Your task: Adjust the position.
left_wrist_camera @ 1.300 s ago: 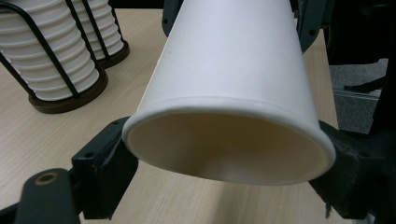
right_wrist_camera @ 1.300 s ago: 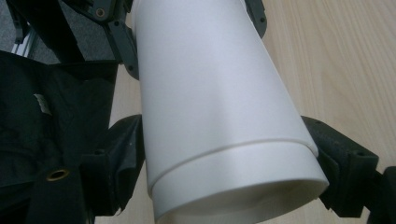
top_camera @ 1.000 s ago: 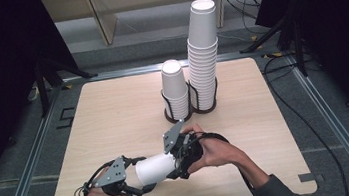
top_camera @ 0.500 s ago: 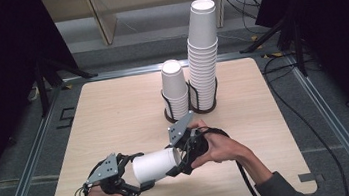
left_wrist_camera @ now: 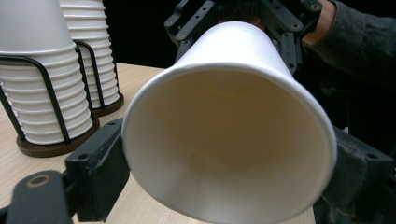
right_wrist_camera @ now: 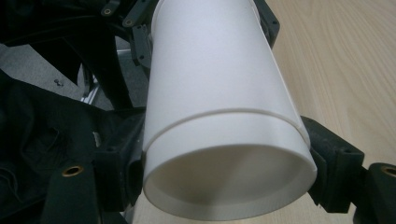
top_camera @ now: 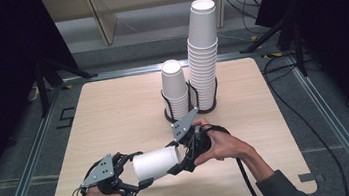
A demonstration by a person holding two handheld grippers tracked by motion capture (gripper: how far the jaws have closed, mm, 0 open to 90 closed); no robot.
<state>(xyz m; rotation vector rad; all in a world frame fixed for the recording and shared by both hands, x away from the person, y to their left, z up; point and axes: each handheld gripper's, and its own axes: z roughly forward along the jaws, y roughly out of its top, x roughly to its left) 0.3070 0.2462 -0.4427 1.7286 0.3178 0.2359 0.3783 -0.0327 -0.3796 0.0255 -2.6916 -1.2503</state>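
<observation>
Table (top_camera: 114, 115): pale wood, rounded corners, set on a dark floor.
Tall stack (top_camera: 203, 54): white paper cups in a black wire holder at the far middle of the table.
Short stack (top_camera: 175, 89): white cups in a second wire holder, just beside the tall stack on its left.
Cup (top_camera: 156, 163): white paper cup lying level above the near table edge, between the two grippers (mouth toward the left one, base toward the right one).
Left gripper (top_camera: 132, 175): jaws have just been closing; they now sit against the cup's rim, one on each side, pinching it.
Right gripper (top_camera: 179, 157): jaws flank the cup's base end and press on its wall, holding it.
</observation>
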